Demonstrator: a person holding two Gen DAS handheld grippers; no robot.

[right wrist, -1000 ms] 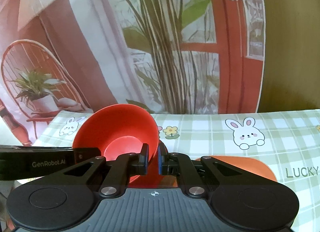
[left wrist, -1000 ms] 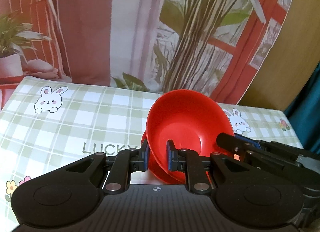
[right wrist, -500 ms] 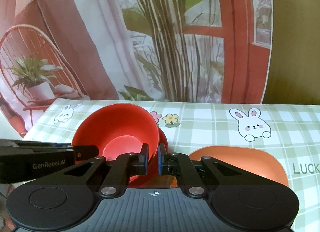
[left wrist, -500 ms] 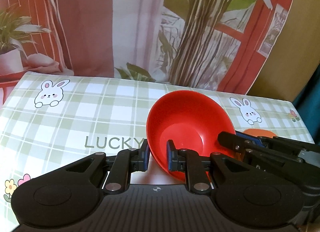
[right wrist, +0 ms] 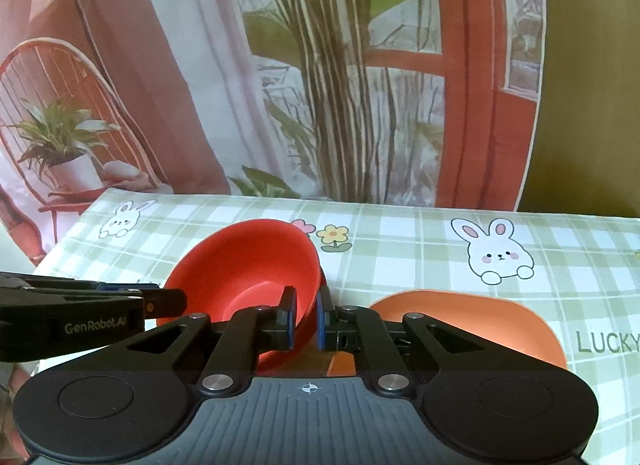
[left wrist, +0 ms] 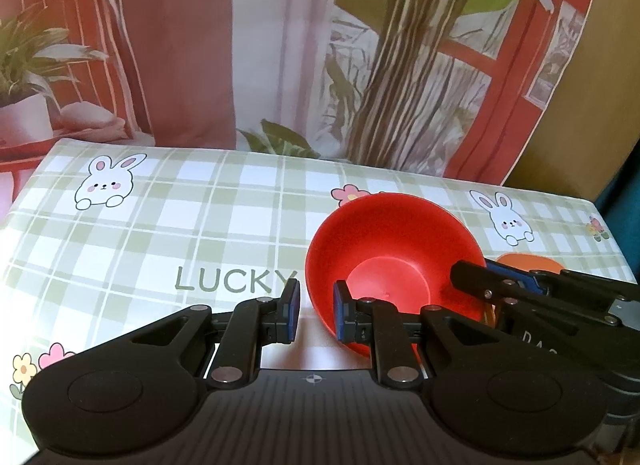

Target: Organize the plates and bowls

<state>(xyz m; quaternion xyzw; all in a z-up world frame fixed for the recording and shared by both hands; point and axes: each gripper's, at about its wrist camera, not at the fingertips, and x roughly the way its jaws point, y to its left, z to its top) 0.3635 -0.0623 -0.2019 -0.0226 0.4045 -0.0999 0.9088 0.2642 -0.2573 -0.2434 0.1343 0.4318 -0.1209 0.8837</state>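
Note:
A red bowl (left wrist: 394,261) is tilted just above the checked tablecloth; it also shows in the right wrist view (right wrist: 248,265). My left gripper (left wrist: 316,311) is open, its jaws standing on either side of the bowl's near-left rim with a gap on the left. My right gripper (right wrist: 306,319) is shut on the bowl's right rim. An orange plate (right wrist: 472,321) lies on the cloth to the right of the bowl; a sliver of the plate shows in the left wrist view (left wrist: 528,263).
The table (left wrist: 168,233) has a green checked cloth with rabbits, flowers and the word LUCKY. A printed backdrop (right wrist: 320,85) of plants and a red window hangs along the far edge. The right gripper's arm (left wrist: 540,297) crosses the lower right of the left view.
The bowl has come down toward the table and levelled. My left gripper's jaws have widened off the rim. The right gripper still holds the bowl.

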